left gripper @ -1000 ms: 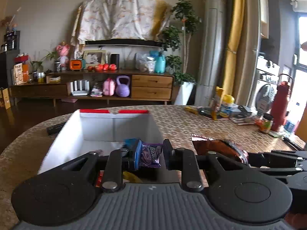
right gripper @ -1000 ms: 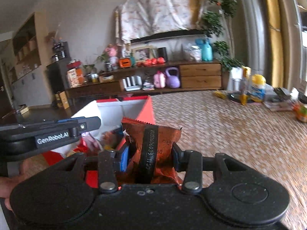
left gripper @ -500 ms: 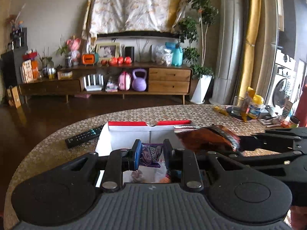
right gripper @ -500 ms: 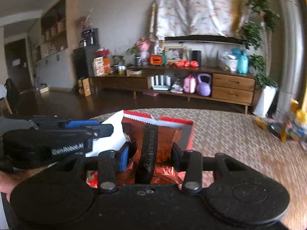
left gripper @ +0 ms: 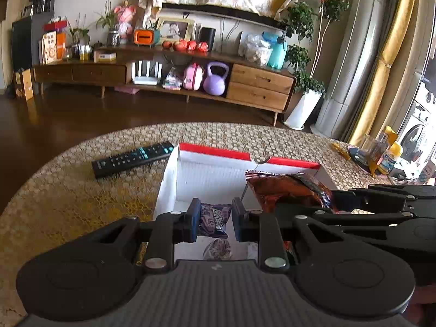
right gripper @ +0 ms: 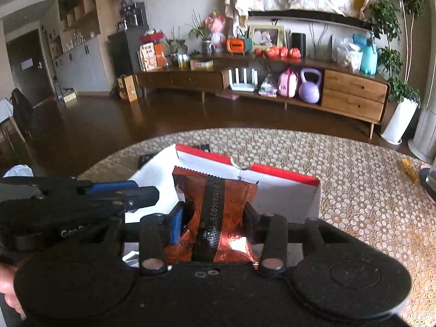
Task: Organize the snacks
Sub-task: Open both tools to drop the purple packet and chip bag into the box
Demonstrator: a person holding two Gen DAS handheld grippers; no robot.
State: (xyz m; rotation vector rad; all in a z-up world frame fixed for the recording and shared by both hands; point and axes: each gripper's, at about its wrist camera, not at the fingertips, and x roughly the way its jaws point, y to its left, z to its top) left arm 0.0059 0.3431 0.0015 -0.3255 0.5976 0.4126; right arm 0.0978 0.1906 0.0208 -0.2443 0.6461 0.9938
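Observation:
A white box with a red rim (left gripper: 212, 174) (right gripper: 288, 193) stands open on the round table. My left gripper (left gripper: 214, 219) is shut on a small purple snack packet (left gripper: 214, 219) and hangs over the near part of the box. My right gripper (right gripper: 214, 218) is shut on an orange-brown foil snack bag (right gripper: 215, 199), held above the box's right side; the bag (left gripper: 288, 190) also shows in the left wrist view. Another purple packet (left gripper: 219, 249) lies on the box floor below.
A black remote control (left gripper: 133, 158) lies on the patterned tablecloth left of the box. Bottles and a glass (left gripper: 381, 155) crowd the table's far right edge. A hand (right gripper: 8, 291) shows at the lower left of the right wrist view. Beyond the table stands a wooden sideboard (left gripper: 163, 73).
Both grippers have swung left over the table with their snacks, side by side. The box now sits centred beneath them, and the remote has come into view.

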